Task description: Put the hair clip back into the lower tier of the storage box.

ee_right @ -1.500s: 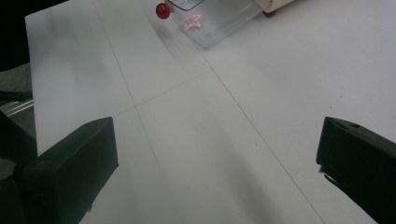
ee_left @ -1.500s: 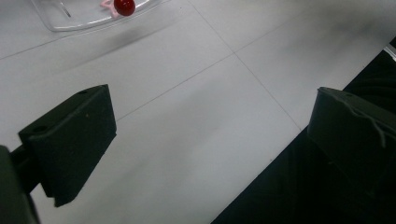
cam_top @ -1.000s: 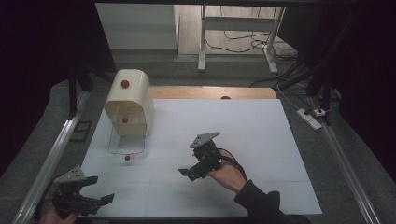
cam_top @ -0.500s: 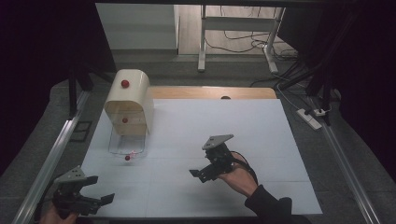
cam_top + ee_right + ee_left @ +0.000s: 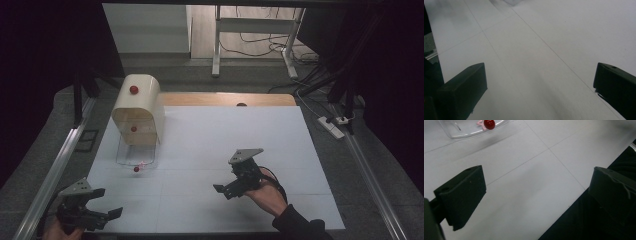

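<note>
A cream bread-box-like container (image 5: 138,110) with a red knob on top stands at the back left of the white table (image 5: 225,135). Its clear flap (image 5: 134,155) lies open on the table in front, ending in a small red knob (image 5: 136,169), which the left gripper view shows as a red knob (image 5: 489,123) on clear plastic. My left gripper (image 5: 102,205) hovers open at the table's front left corner, jaws wide and empty (image 5: 534,195). My right gripper (image 5: 225,187) is held open over the front middle of the table, nothing between its jaws (image 5: 539,85).
A wooden strip (image 5: 225,99) runs along the table's far edge. Metal rails (image 5: 50,175) flank both sides. A power strip (image 5: 334,124) and cables lie on the floor at the right, and a desk frame (image 5: 250,30) stands behind.
My right gripper has drawn back toward the front and right, away from the container. The left gripper has stayed in place.
</note>
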A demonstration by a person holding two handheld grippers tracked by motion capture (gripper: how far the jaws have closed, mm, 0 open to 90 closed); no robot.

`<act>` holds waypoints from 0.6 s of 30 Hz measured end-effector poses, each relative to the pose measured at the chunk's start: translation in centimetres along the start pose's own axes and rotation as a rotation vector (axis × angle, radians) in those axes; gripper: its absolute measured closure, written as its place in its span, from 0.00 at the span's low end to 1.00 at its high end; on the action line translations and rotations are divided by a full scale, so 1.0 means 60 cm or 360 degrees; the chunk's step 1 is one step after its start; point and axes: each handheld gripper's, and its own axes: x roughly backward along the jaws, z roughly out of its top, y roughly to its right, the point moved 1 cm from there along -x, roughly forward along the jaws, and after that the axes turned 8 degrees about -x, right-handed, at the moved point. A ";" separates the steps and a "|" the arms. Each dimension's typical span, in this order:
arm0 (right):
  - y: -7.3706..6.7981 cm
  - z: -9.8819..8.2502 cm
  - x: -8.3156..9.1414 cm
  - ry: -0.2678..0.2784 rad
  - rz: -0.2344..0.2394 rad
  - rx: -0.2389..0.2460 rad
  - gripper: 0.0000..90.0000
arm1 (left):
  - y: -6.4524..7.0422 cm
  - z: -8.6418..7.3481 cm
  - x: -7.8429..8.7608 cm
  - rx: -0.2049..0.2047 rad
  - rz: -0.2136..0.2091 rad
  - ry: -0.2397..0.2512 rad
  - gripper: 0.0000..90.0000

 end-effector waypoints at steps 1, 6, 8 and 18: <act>0.001 -0.002 0.002 0.0000 -0.0003 -0.0005 0.00 | 0.000 0.000 0.000 -0.0001 0.0000 0.0000 0.01; 0.005 -0.013 0.010 -0.0005 -0.0034 -0.0006 0.00 | 0.000 0.000 0.000 -0.0001 0.0000 0.0002 0.01; 0.008 -0.017 0.014 -0.0007 -0.0042 -0.0012 0.00 | 0.000 0.000 0.000 -0.0002 0.0000 0.0001 0.01; 0.025 -0.035 0.035 0.0001 -0.0091 -0.0070 0.00 | 0.000 0.000 0.000 -0.0001 0.0001 0.0001 0.01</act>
